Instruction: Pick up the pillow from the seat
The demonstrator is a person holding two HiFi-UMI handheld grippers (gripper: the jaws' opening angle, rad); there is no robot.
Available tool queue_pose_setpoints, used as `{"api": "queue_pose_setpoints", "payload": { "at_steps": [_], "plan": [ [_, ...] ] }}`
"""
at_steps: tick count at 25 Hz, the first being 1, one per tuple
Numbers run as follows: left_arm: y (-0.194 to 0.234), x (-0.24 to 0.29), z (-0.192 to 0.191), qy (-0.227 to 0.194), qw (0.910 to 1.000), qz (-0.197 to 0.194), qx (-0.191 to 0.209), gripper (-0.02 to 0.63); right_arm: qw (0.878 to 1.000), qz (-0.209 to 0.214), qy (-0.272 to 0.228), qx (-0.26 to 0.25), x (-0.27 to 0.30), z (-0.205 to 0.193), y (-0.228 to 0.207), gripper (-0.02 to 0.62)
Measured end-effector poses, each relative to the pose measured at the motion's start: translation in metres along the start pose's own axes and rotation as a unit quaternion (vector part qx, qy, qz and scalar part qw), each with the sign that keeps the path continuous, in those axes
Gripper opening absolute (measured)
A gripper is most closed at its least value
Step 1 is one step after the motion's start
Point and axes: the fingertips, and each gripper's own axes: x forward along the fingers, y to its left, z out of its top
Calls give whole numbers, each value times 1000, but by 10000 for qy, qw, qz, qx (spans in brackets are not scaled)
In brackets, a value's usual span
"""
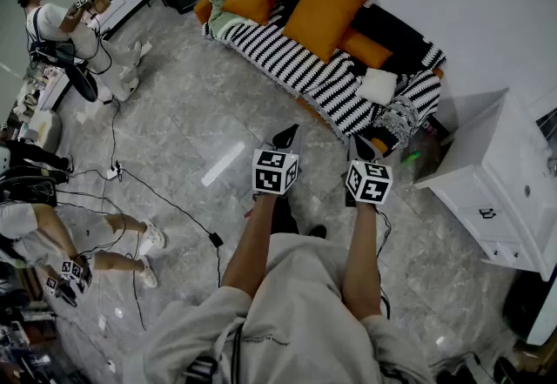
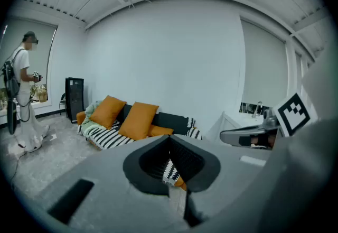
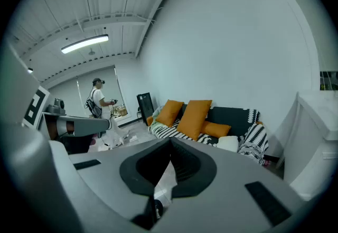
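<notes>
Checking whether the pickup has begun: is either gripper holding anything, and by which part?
Nothing is held: the left gripper and right gripper are both shut and empty, apart from the sofa.

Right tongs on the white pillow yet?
No: the right tongs are shut on nothing, well short of the white pillow lying on the sofa.

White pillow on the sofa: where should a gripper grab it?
Pinch the white pillow by its front edge, coming from the open floor side. It lies flat on the striped blanket, front edge near the seat's lip, while the sofa back and an orange pillow crowd its far side.
</notes>
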Motion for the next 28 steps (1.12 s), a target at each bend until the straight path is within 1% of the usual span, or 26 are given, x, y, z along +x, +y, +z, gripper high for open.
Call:
{"api": "queue_pose_setpoints", "payload": {
  "at_steps": [9, 17, 20, 22, 24, 28],
  "plan": [
    [13, 21, 7, -9, 10000, -9, -71, 6, 10000, -21, -14, -25, 23, 12, -7, 6],
    [45, 55, 26, -30, 9998, 21, -194, 6, 9998, -52, 96, -147, 66, 31, -10, 6],
    [57, 77, 34, -13, 9998, -10, -223, 6, 9999, -80, 0, 101, 86, 42, -17, 6],
    [66, 92, 42, -14, 9997, -30, -236, 5, 9995, -1, -77, 318, 99, 51, -19, 6],
    [76, 107, 52, -32, 9996, -72, -263, 6, 9993, 39, -86, 366, 113, 59, -19, 6],
    [92, 141, 73, -49, 9993, -262, -260, 6, 9989, -43, -26, 459, 142, 76, -25, 6]
  ]
}}
